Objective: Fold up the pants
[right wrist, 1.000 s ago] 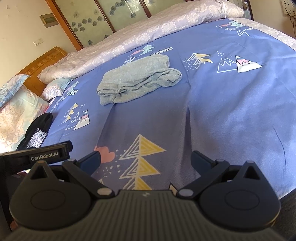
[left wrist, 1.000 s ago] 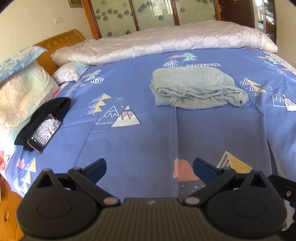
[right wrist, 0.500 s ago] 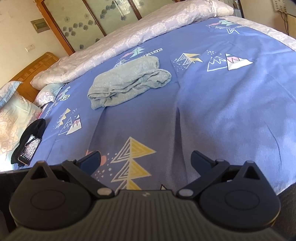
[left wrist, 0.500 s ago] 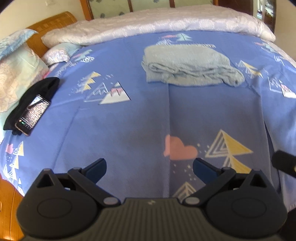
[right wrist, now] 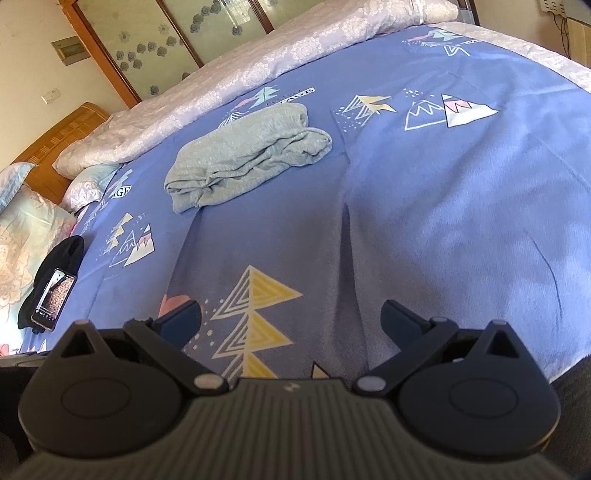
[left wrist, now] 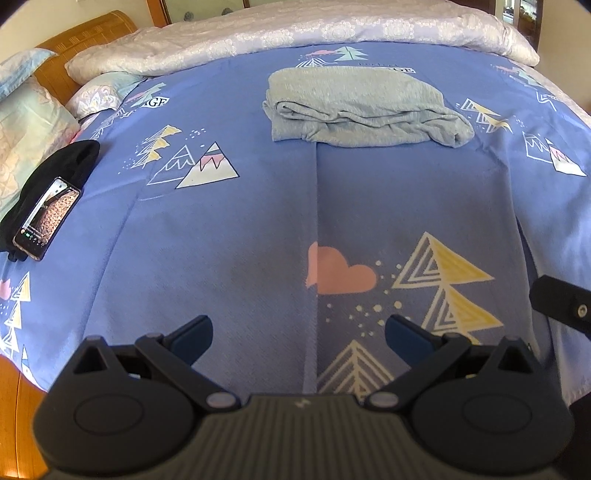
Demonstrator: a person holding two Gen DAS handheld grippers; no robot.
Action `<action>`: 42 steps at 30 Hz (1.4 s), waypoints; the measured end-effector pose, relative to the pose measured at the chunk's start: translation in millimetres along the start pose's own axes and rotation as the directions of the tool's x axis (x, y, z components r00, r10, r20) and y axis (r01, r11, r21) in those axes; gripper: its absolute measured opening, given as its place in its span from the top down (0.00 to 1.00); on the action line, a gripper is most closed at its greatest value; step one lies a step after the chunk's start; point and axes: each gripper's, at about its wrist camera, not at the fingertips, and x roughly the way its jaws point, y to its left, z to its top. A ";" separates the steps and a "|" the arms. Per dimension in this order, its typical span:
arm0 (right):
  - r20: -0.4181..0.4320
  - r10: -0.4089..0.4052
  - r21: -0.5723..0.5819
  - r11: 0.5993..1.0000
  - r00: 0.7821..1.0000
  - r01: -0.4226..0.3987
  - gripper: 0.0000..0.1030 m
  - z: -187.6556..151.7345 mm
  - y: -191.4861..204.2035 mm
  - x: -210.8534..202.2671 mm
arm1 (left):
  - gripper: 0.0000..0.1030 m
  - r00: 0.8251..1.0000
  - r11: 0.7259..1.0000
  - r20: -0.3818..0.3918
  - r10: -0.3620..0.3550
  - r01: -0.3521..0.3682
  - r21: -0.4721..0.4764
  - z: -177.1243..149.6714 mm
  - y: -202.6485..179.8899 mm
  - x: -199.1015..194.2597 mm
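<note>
The grey pants (left wrist: 362, 107) lie folded in a thick bundle on the blue patterned bed sheet (left wrist: 236, 229), far ahead of both grippers; they also show in the right wrist view (right wrist: 251, 151). My left gripper (left wrist: 297, 336) is open and empty, low over the near part of the bed. My right gripper (right wrist: 291, 321) is open and empty, also over the near edge, well short of the pants. Part of the right gripper's body (left wrist: 561, 306) shows at the right edge of the left wrist view.
A phone (left wrist: 46, 218) lies on a black cloth (left wrist: 70, 162) at the left side of the bed, beside pillows (left wrist: 26, 125). A rolled pale quilt (left wrist: 295, 33) runs along the far side. A wooden headboard (right wrist: 55, 133) stands at the left.
Both grippers have drawn back and risen from the folded pants, which now sit farther up in each view. Both stay open and empty.
</note>
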 end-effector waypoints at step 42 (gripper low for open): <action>-0.039 0.021 0.004 1.000 0.999 -0.021 0.00 -0.9 -2.6 3.3 | 0.00 0.999 0.998 -0.020 0.035 -0.036 -0.045 0.5 8.8 3.8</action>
